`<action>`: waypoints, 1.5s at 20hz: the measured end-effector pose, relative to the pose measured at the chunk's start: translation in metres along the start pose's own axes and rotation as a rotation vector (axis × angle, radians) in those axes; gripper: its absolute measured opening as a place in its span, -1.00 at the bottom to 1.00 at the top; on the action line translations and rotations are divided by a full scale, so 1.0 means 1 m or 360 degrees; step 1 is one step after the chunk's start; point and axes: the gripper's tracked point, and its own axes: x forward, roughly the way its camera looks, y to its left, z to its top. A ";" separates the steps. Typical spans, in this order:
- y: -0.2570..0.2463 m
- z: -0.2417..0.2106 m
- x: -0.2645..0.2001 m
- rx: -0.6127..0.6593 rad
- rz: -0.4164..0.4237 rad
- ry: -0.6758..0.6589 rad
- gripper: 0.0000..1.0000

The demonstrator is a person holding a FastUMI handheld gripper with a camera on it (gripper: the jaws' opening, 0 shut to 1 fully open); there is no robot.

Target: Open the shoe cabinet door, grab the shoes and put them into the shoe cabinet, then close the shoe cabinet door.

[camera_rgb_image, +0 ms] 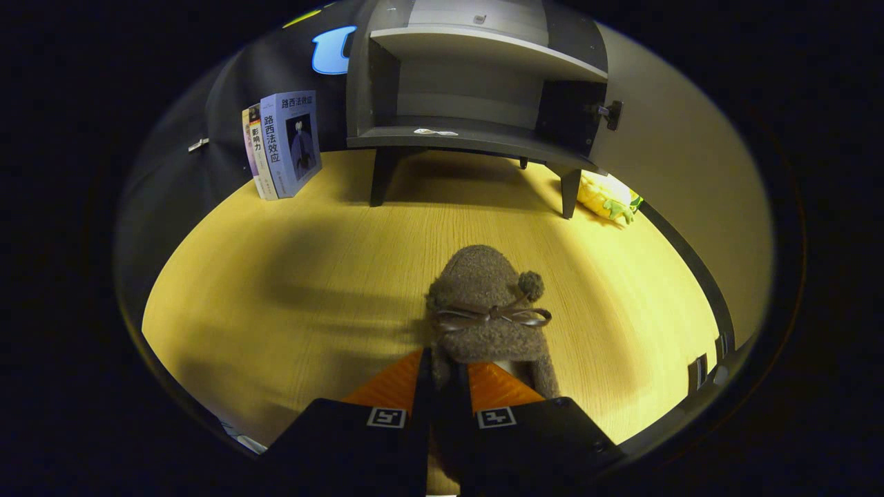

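1. The gripper [442,376] has its two fingers drawn nearly together, with only a narrow gap left between them.
2. In that gap sits the rear edge of a brown fuzzy shoe [492,307], and both fingers press on it, so the shoe is firmly grasped.
3. The shoe stretches out ahead of the fingers, toe pointing towards the cabinet. It carries a small bow across the top and a pompom on one side.
4. Whether the shoe's sole rests on the wooden floor [290,276] or hangs just above it, I cannot tell.
5. I count one shoe.
6. The shoe cabinet [476,90] stands well beyond the shoe, on short dark legs, with its interior open to view.
7. The cabinet door [663,159] is swung wide to the right, and a dark knob [610,112] shows on its edge.
8. Inside the cabinet I count two shelf levels: an upper shelf and the bottom board. A small pale scrap [435,131] lies on the bottom board.
9. To the left of the cabinet stand books [284,145], upright and leaning together against the dark wall. I count three.
10. One yellow and green plush toy [608,197] lies on the floor by the cabinet's right front leg, under the open door.
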 end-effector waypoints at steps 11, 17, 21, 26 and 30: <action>0.000 0.016 0.007 -0.0032 0.0016 0.0007 -0.87; -0.001 0.015 0.016 -0.0013 0.0025 0.0026 -0.87; -0.003 0.024 -0.002 -0.0032 0.0025 0.0022 -0.87; -0.006 0.068 -0.048 -0.0031 0.0029 -0.0100 -0.87; -0.009 0.111 -0.094 -0.0011 0.0030 -0.0181 -0.87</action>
